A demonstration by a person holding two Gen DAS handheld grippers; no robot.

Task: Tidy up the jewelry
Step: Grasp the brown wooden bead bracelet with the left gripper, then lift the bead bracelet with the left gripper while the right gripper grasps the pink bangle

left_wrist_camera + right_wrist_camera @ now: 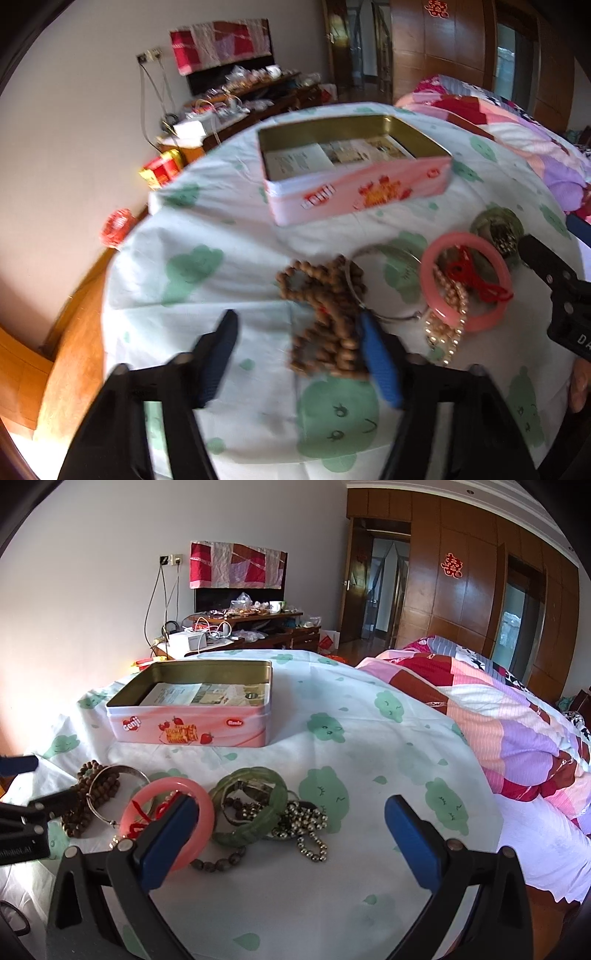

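A heap of jewelry lies on a white sheet with green clouds (369,738), in front of an open pink tin (354,184) (192,723) holding a leaflet. My left gripper (297,315) is open over a string of brown wooden beads (321,332) (99,786); its right finger overlaps the beads and its left finger stands apart. To the right lie a silver bangle (388,251), a pink bangle (428,266) (177,783) around a red cord and pearls (443,332), and a green bangle (255,832). My right gripper (291,801) hangs open above the green bangle and dark beads (306,823).
A patchwork quilt (498,720) is piled on the bed to the right. The wooden floor (66,350) drops away at the left edge, with red packets (162,171) on it. A cluttered TV stand (251,624) stands against the far wall.
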